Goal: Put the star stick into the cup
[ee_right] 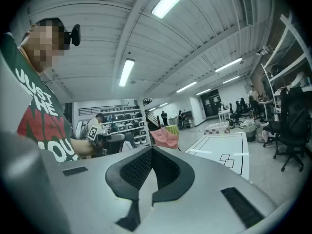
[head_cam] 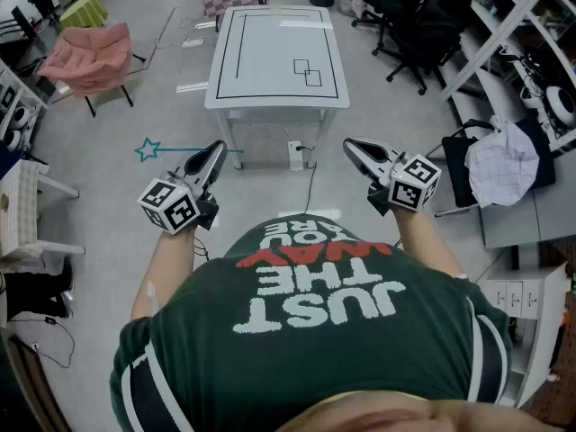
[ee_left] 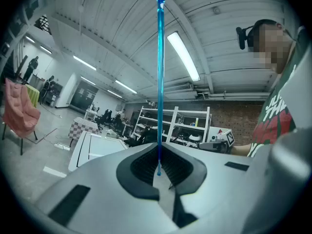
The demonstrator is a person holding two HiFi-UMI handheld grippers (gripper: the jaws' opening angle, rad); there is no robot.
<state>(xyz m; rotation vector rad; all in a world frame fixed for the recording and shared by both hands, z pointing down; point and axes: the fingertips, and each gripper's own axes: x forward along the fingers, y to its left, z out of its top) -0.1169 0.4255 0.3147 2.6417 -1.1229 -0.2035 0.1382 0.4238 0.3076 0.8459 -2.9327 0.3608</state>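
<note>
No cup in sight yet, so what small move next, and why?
Probably walk to the white table with the left gripper shut on the star stick: the stick is clamped, the table stands ahead, and no cup shows in any view.

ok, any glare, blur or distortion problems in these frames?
Head view: even light, sharp, with a wide-angle bend toward the borders. Left gripper view: dark round vignette, ceiling light blown out, star stick sharp. Right gripper view: same vignette, ceiling strip overexposed, no motion blur.
</note>
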